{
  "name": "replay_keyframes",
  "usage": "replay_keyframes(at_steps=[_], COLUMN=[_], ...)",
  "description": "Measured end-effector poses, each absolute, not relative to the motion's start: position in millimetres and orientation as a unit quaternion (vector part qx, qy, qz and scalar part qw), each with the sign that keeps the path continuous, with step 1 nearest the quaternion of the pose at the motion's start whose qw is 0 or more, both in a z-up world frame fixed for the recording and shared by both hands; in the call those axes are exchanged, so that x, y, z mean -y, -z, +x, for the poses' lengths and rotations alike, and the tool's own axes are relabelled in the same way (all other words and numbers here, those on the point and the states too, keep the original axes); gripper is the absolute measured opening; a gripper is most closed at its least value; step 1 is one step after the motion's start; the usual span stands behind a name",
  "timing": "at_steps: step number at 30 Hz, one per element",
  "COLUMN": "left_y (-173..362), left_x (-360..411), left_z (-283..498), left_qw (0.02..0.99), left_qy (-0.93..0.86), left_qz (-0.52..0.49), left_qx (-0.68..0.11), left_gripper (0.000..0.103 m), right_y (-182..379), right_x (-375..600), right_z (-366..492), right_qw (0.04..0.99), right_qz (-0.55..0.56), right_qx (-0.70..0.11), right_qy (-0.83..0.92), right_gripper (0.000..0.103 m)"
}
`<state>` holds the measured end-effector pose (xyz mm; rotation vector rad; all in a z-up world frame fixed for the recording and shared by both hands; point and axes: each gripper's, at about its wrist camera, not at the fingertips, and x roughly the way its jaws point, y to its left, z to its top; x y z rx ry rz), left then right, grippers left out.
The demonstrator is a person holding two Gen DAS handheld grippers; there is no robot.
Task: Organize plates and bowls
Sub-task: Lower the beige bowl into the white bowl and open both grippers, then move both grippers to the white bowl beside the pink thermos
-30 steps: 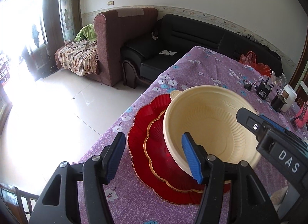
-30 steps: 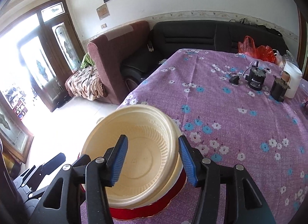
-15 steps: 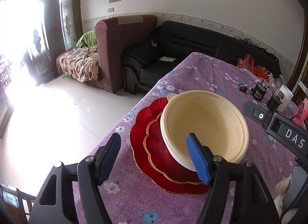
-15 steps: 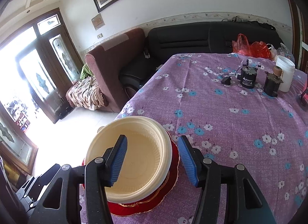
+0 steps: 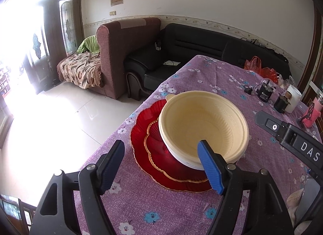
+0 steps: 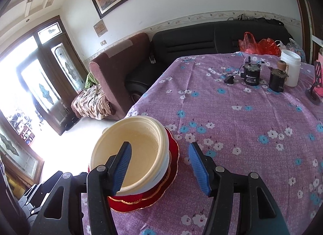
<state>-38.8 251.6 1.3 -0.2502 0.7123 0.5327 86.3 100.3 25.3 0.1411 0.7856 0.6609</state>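
A cream plastic bowl sits on a small red gold-rimmed plate, which lies on a larger red plate, near the table's left edge. The stack also shows in the right wrist view, with the bowl on the red plates. My left gripper is open and empty, just in front of the stack. My right gripper is open and empty, above and in front of the bowl's right rim. The right gripper's body shows at the right of the left wrist view.
The table carries a purple flowered cloth. At its far end stand two small black motors, a white jar and a pink holder. The table's left edge drops to the tiled floor. Sofas stand beyond.
The bowl, tilted and held up a second ago, now rests level on the red plates. Both grippers have drawn back and up from the stack.
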Motion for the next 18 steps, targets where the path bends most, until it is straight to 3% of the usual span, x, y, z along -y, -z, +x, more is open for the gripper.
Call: replay_keyframes(at_steps=[18], left_y=[3], left_x=[-218], left_z=[-52], left_qw=[0.899], left_qy=[-0.226], left_qz=[-0.131], left_qx=[-0.351], left_gripper=[0.076], right_y=[-5], right_x=[-61], right_z=[62], right_qw=[0.860], right_qz=[0.083], right_qx=[-0.395], right_qy=[-0.312], right_gripper=[0.065])
